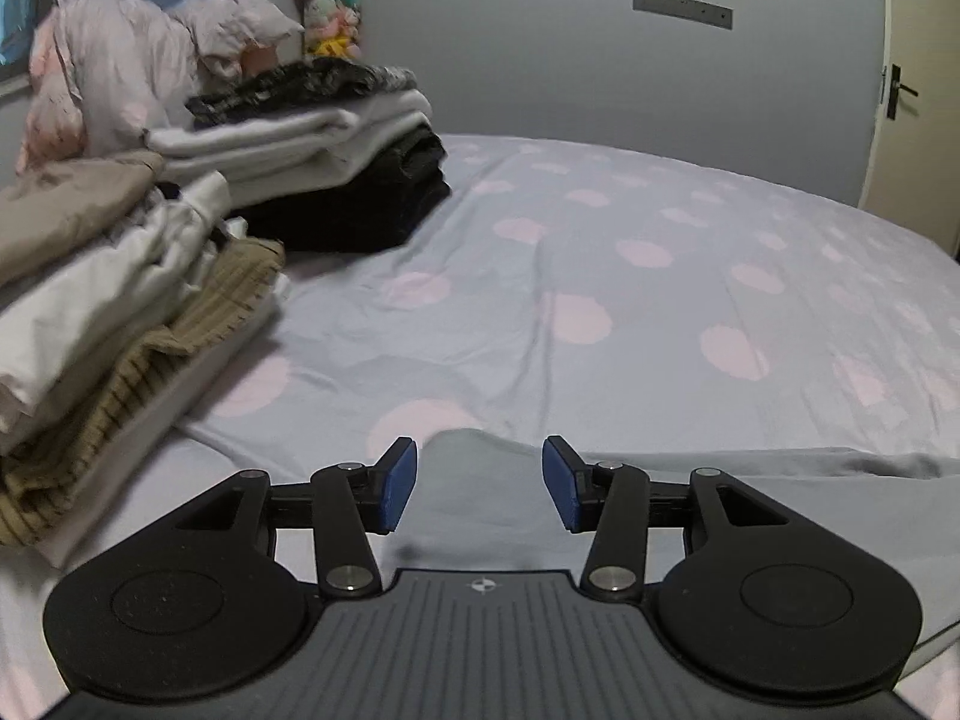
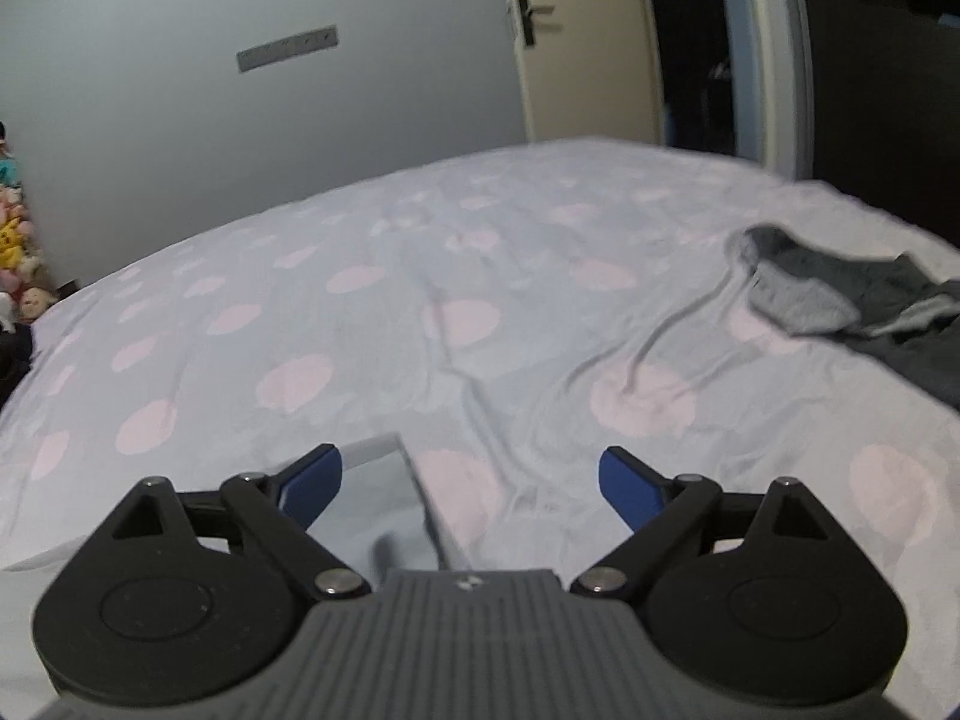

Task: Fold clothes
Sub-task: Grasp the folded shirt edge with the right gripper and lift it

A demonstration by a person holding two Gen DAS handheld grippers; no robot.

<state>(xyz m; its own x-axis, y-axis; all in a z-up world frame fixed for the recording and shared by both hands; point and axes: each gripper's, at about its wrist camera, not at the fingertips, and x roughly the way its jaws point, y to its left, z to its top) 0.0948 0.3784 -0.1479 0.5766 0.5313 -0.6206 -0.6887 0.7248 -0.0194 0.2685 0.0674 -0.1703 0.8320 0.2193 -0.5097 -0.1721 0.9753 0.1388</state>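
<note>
Left gripper (image 1: pixel 479 485): I am holding my fingers spread over the pale grey folded garment (image 1: pixel 480 498).
Right gripper (image 2: pixel 470 485): I am holding my fingers spread wide, gripping nothing.

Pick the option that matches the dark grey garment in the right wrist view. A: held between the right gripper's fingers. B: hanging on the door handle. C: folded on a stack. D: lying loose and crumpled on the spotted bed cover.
D: the dark grey garment lies spread and crumpled on the bed cover, far from the open right gripper.
</note>
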